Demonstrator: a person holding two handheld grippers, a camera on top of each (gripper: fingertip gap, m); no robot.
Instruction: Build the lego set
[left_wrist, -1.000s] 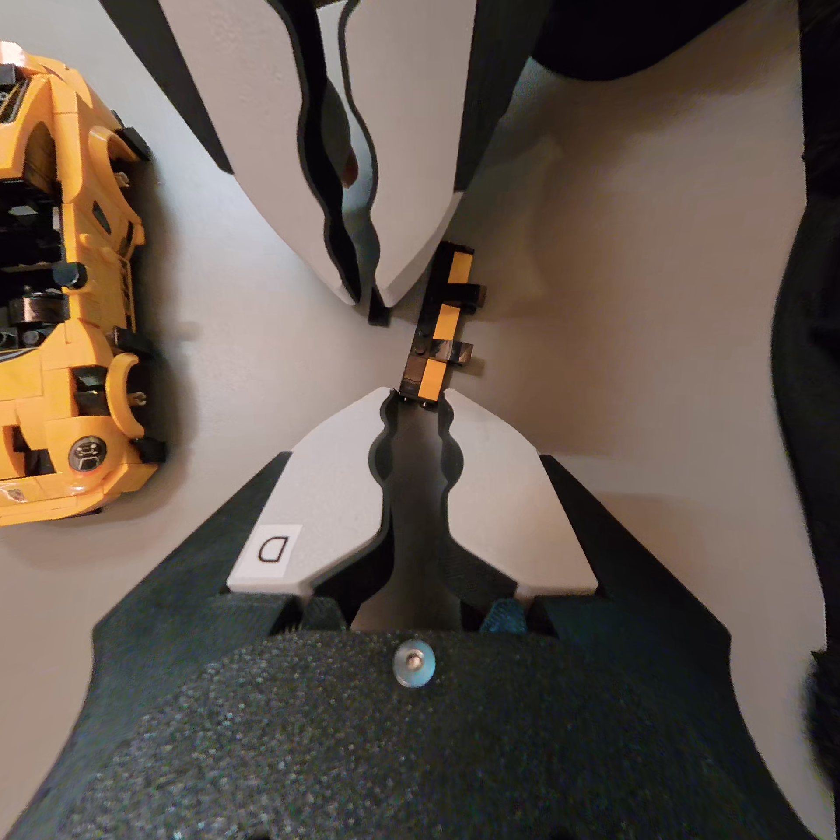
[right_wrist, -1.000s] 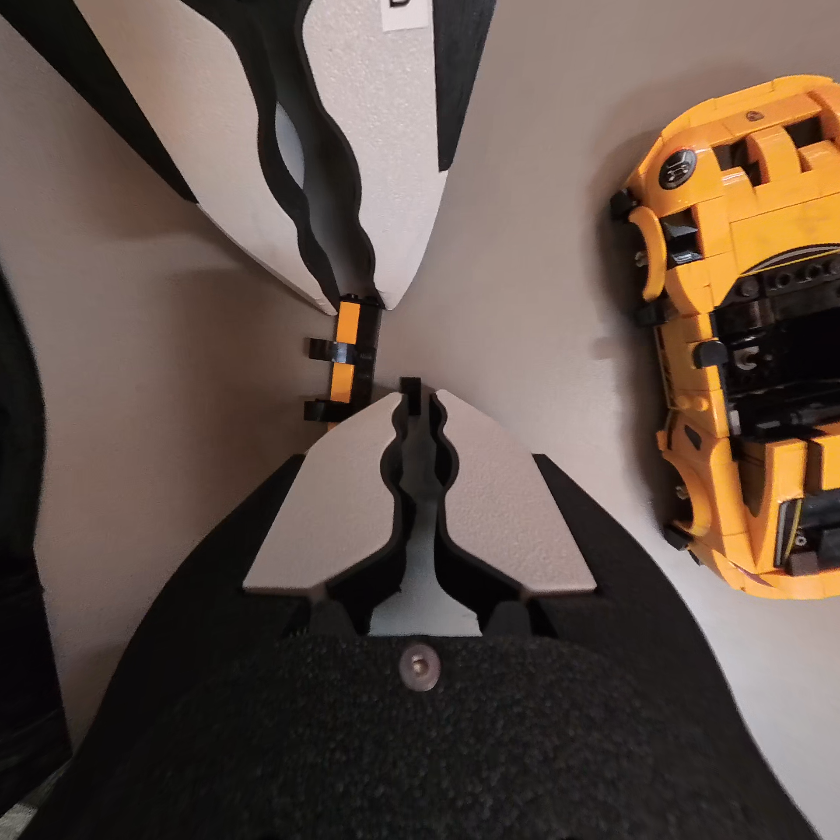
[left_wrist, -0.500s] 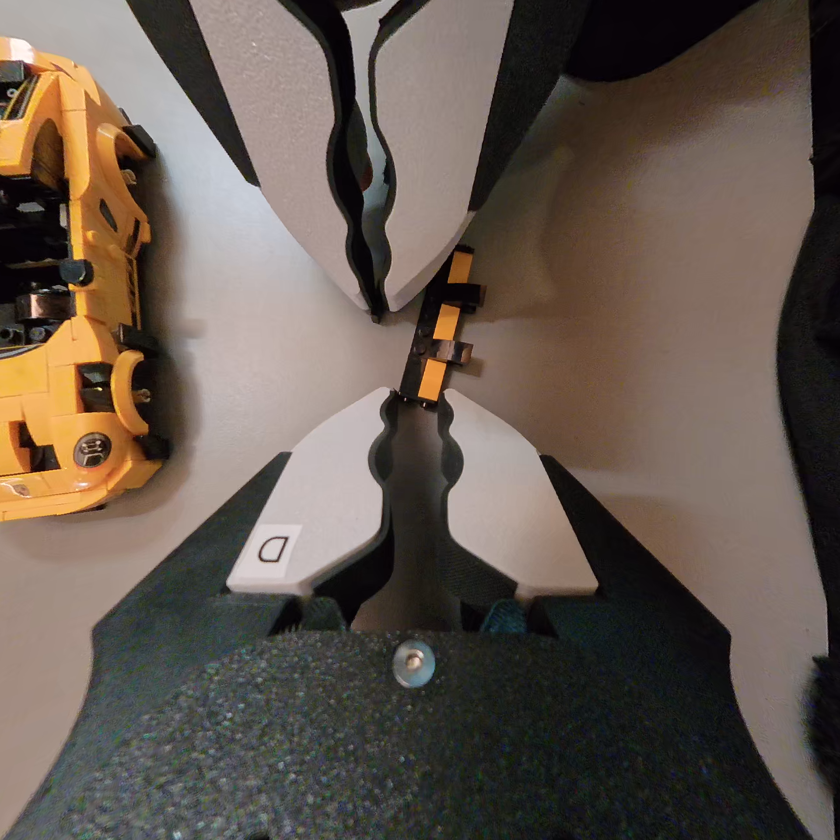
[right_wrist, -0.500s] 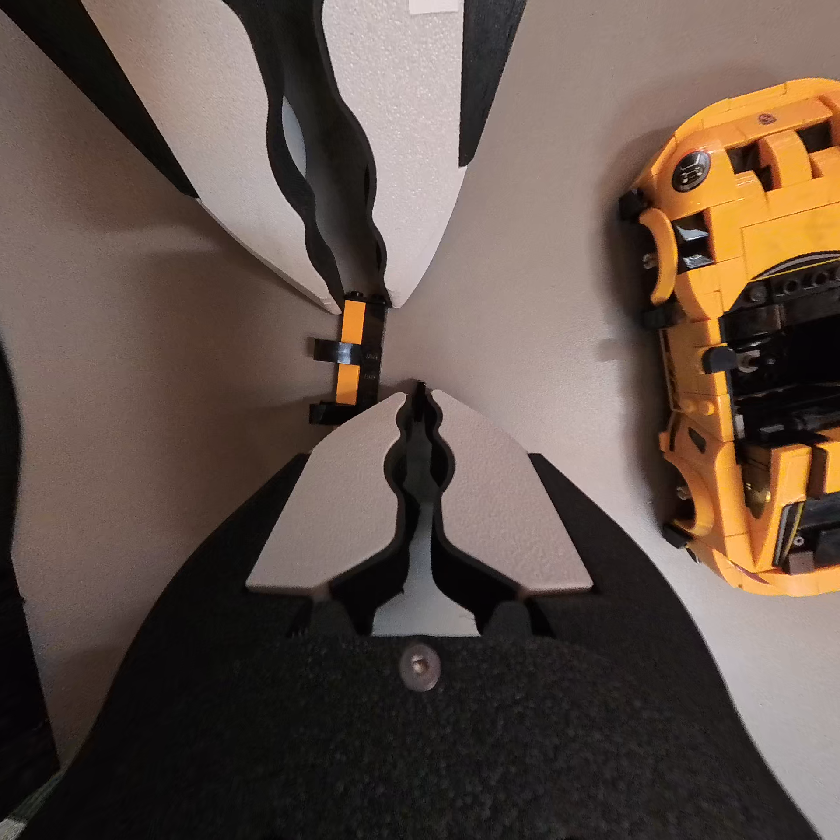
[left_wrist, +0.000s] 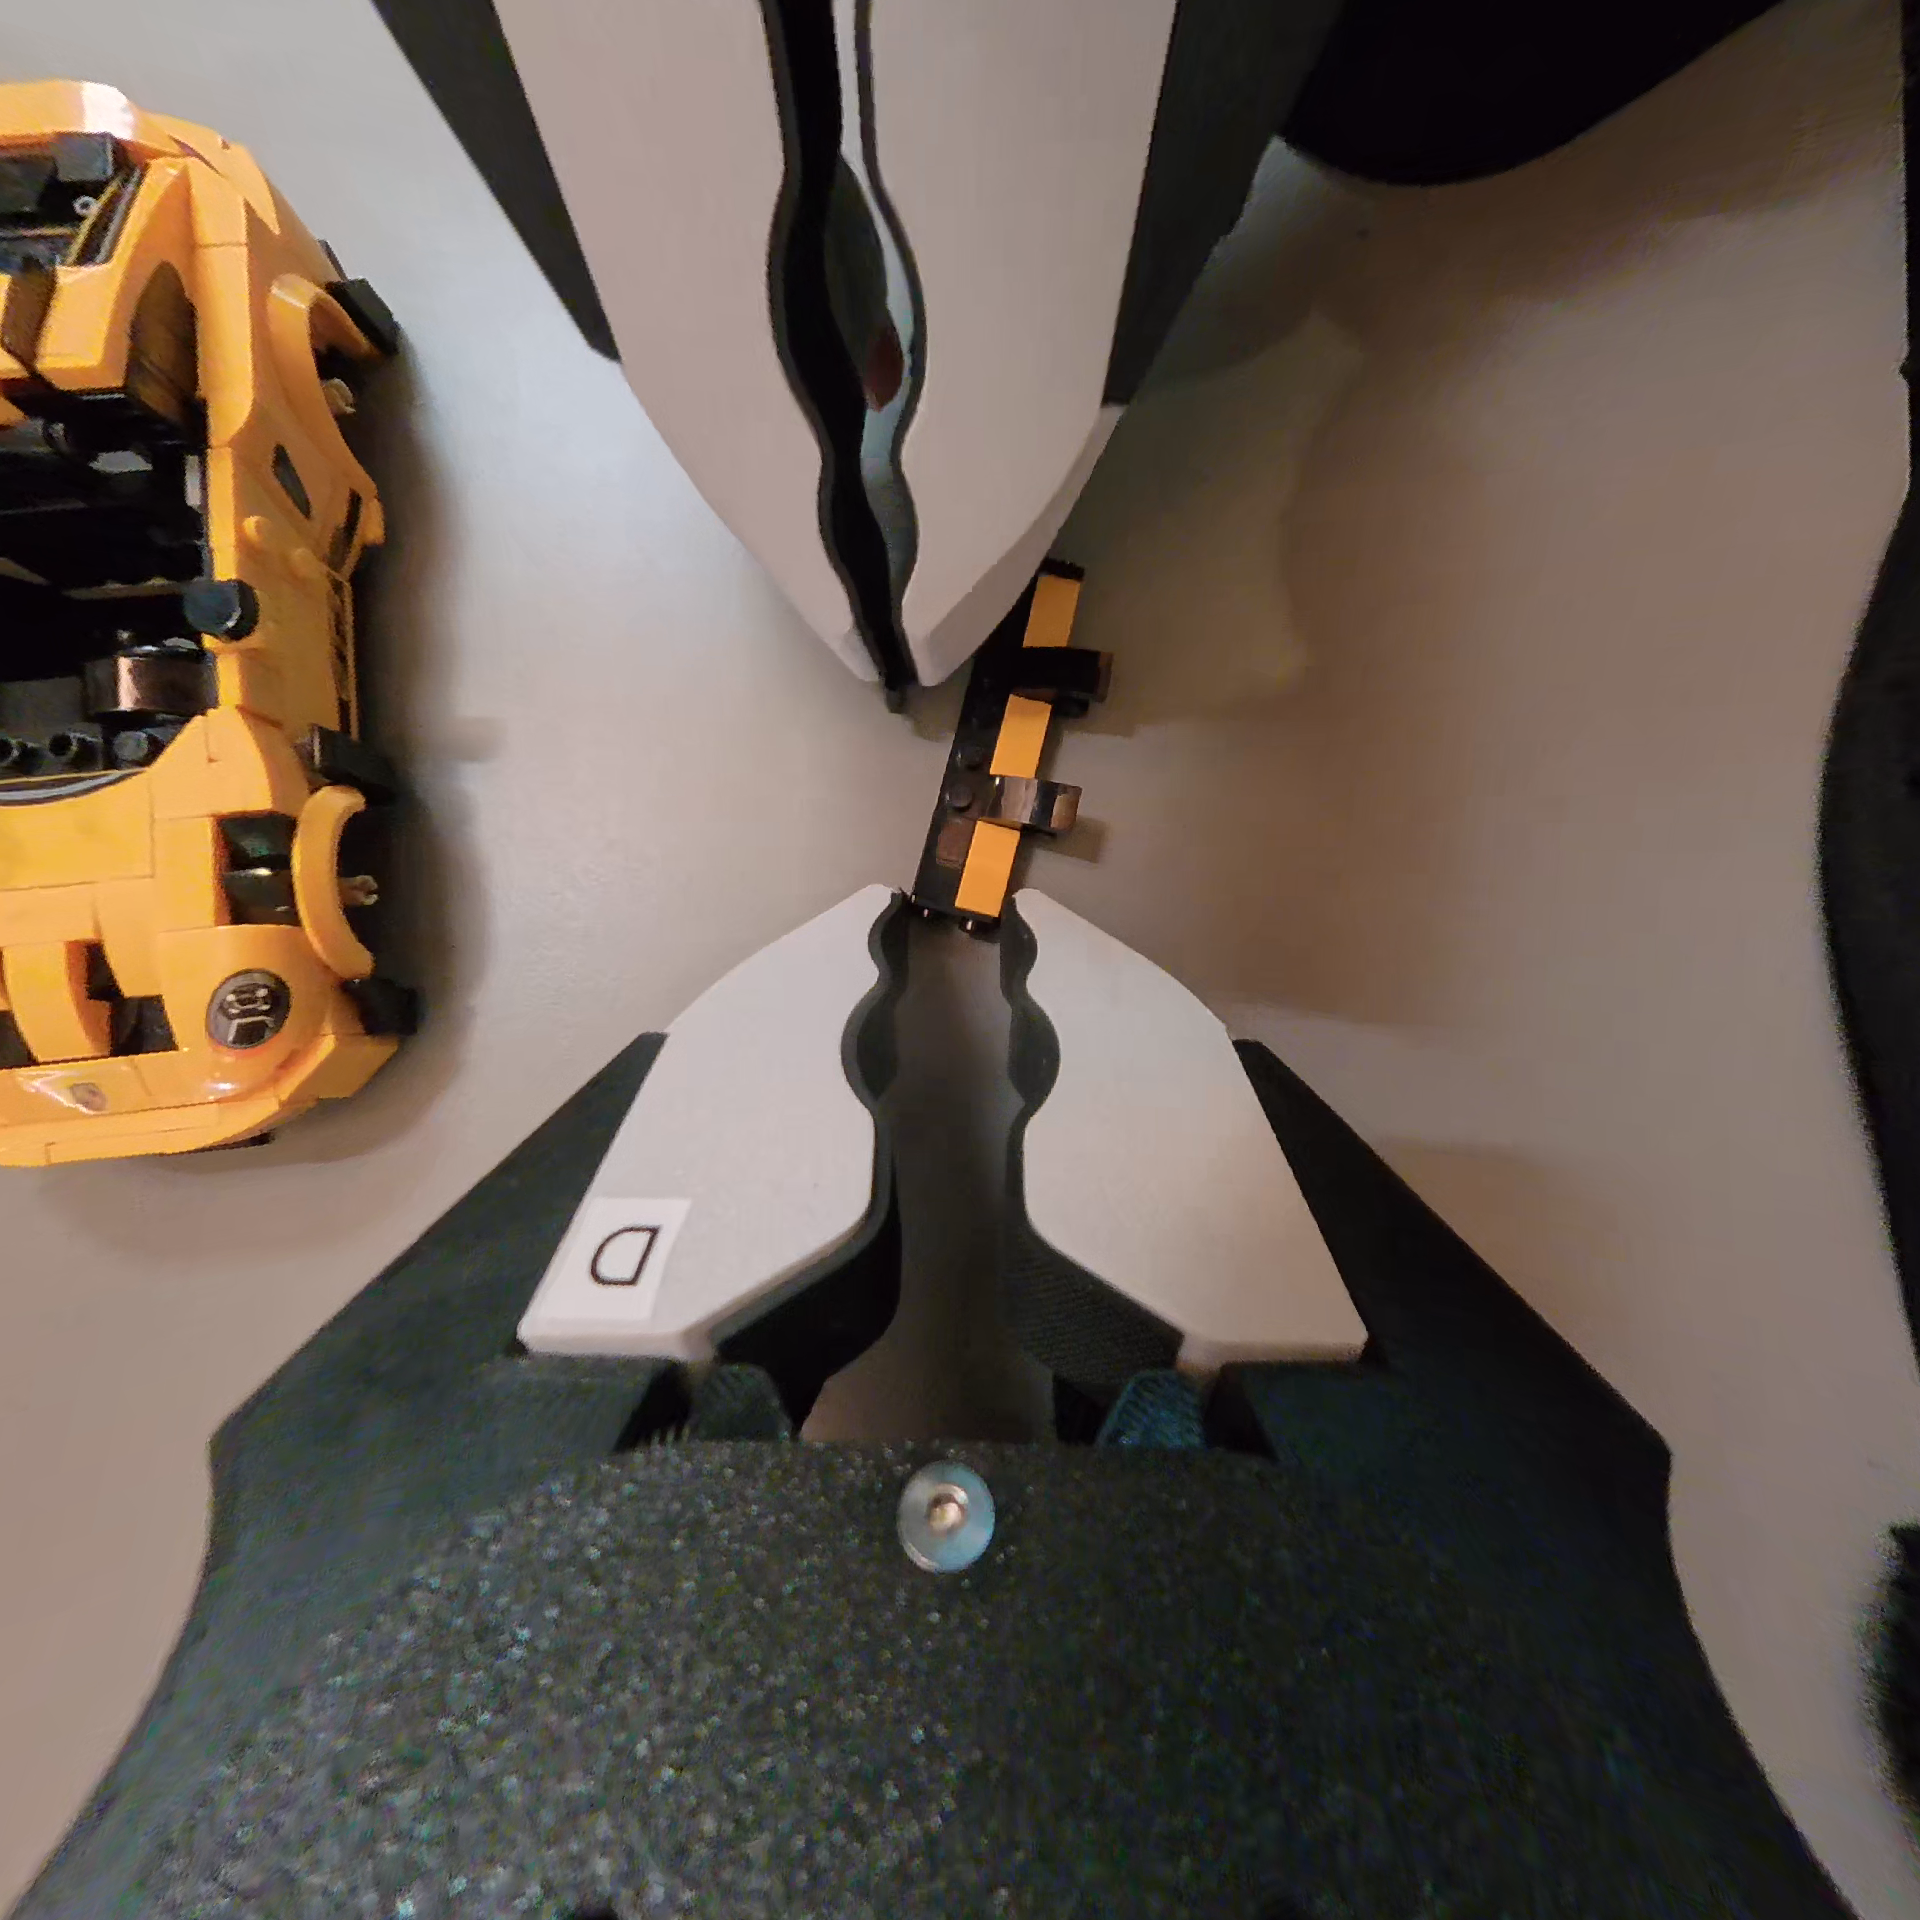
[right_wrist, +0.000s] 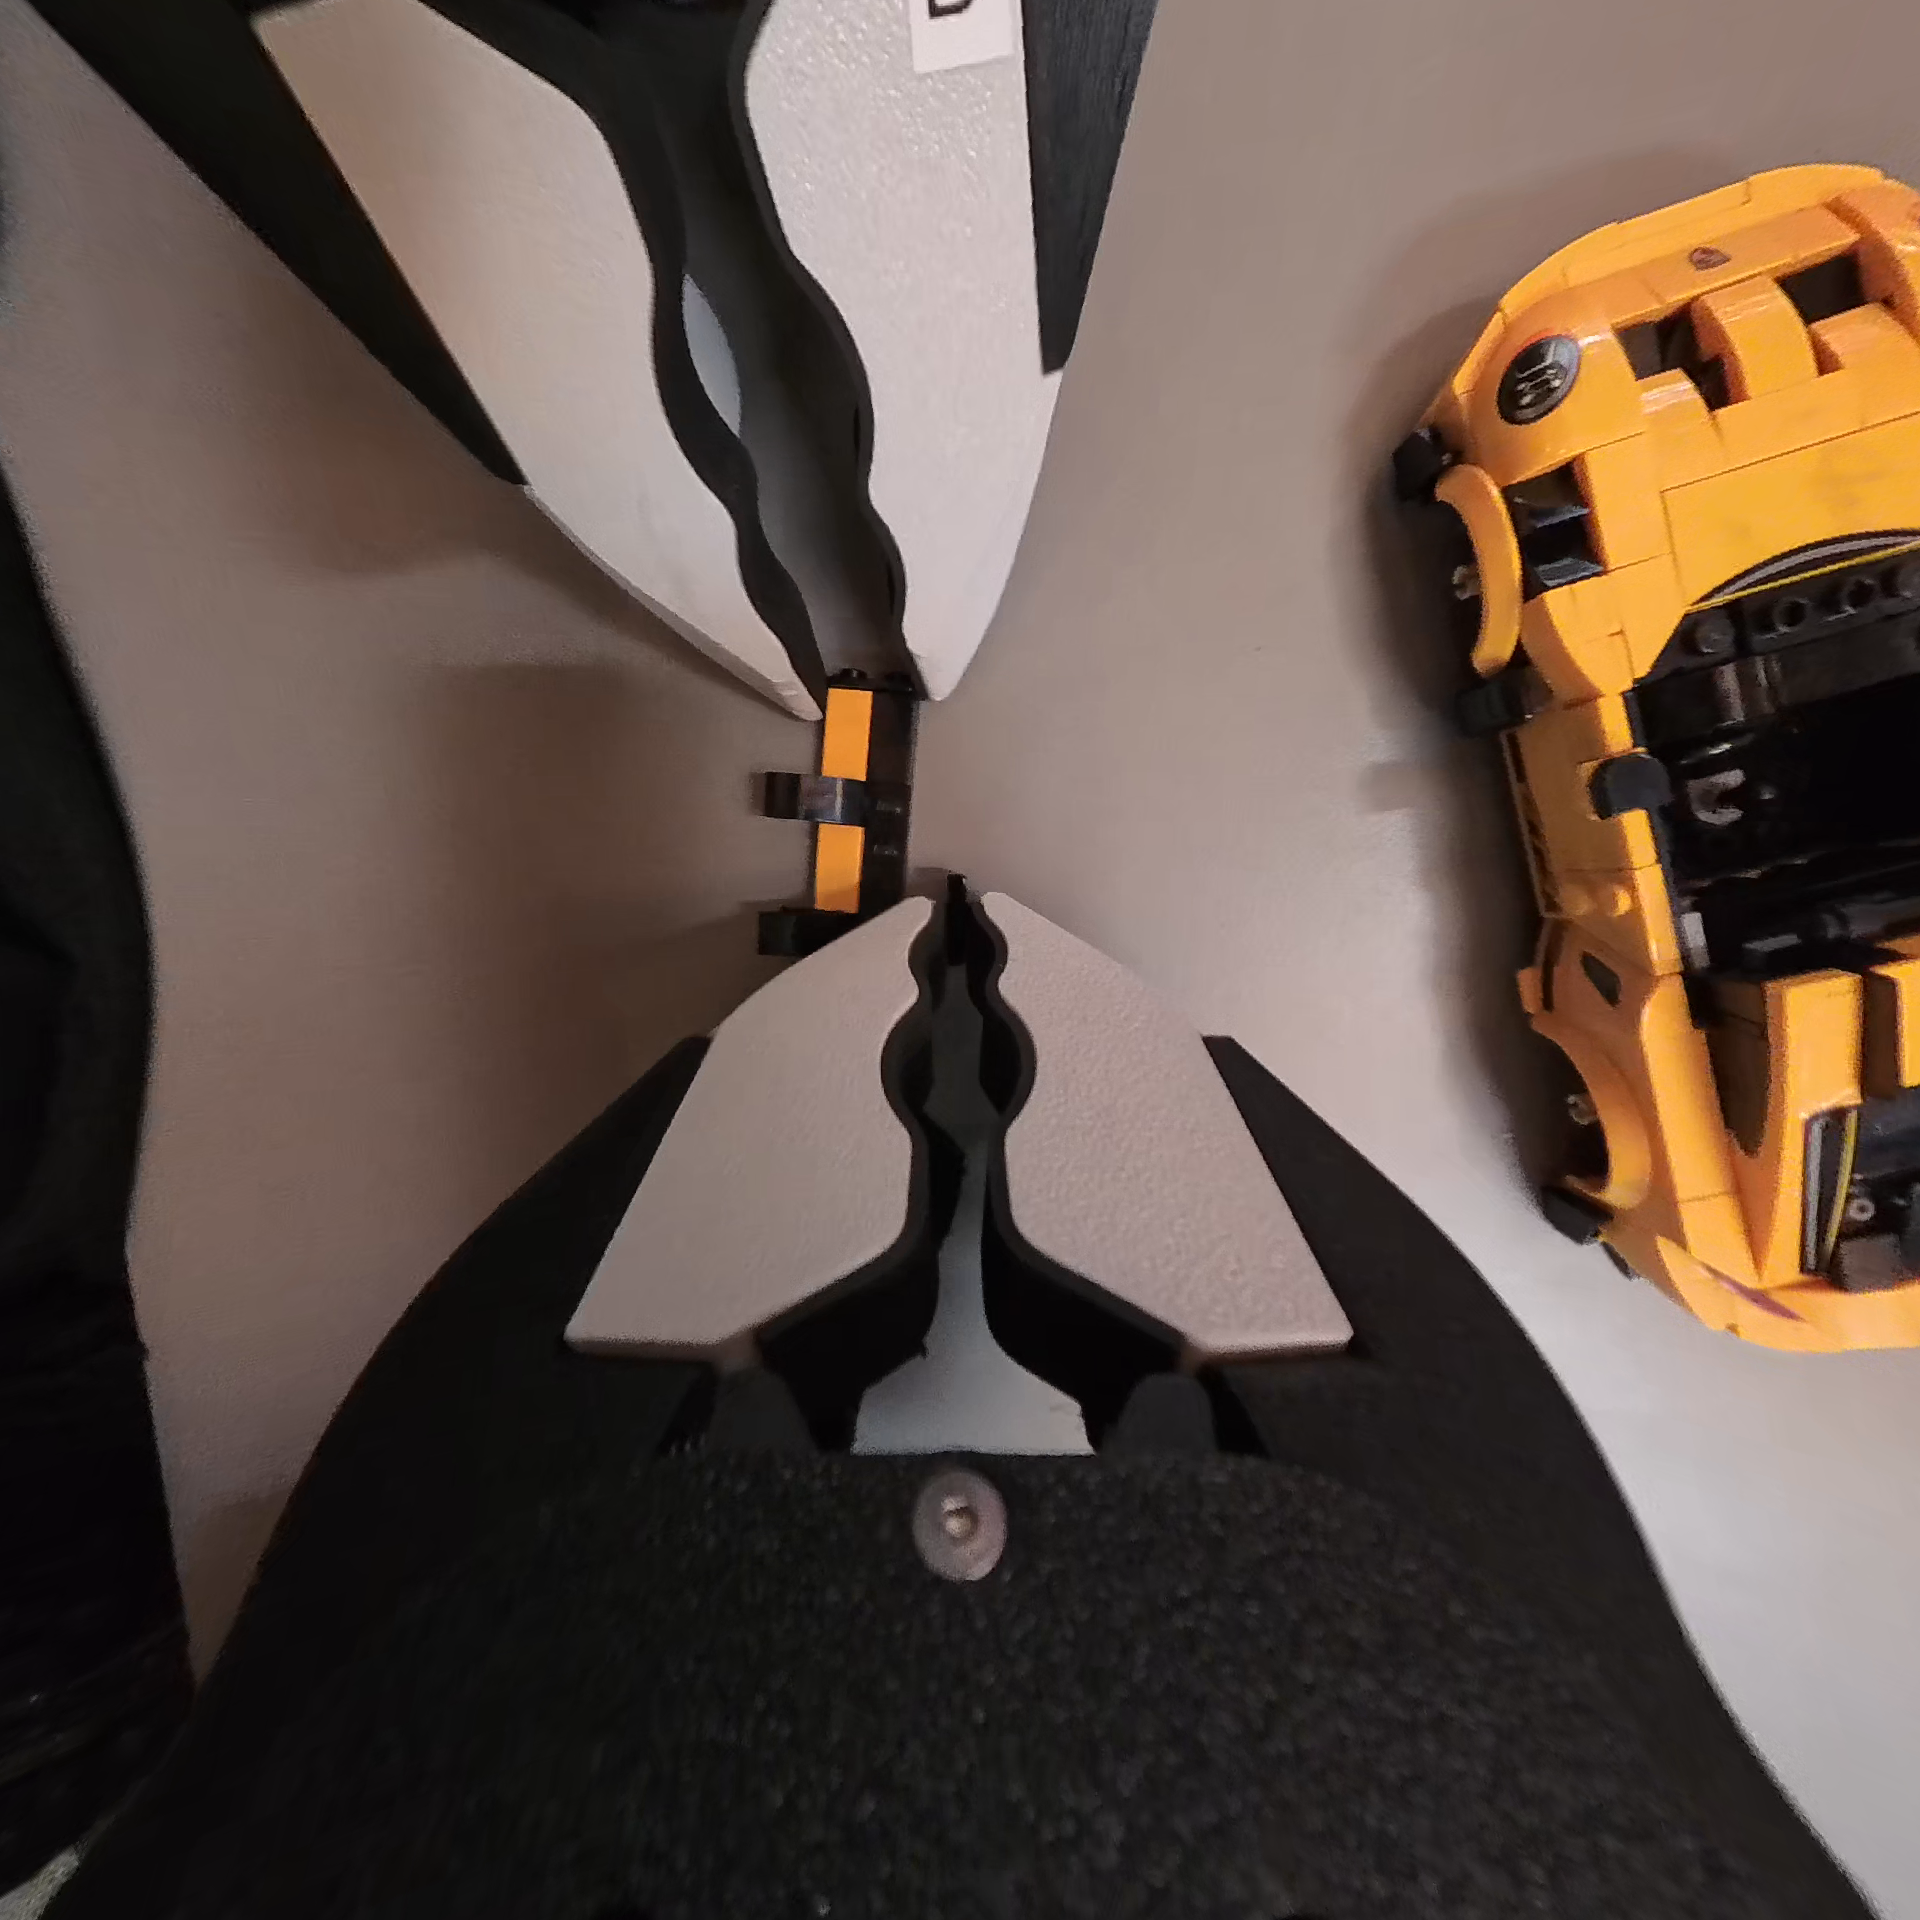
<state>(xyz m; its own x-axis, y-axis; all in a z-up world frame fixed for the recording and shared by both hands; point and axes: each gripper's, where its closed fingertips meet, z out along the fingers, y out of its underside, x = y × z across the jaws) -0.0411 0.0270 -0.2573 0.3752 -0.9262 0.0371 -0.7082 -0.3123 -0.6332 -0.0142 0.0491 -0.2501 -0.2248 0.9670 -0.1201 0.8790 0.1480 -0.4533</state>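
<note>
Lego car (left_wrist: 177, 644), yellow and black, lies largely assembled on the tabletop (left_wrist: 1455, 727), its cabin section open. Well apart from the car, the left tool (left_wrist: 956, 904) pinches one end of a narrow black-and-yellow strip sub-assembly (left_wrist: 1003, 748). The right tool (right_wrist: 951, 899) is pressed together on a small black piece (right_wrist: 954, 894) just beside the strip. Judged remaining: joining this piece, then mounting the strip on the car.
</note>
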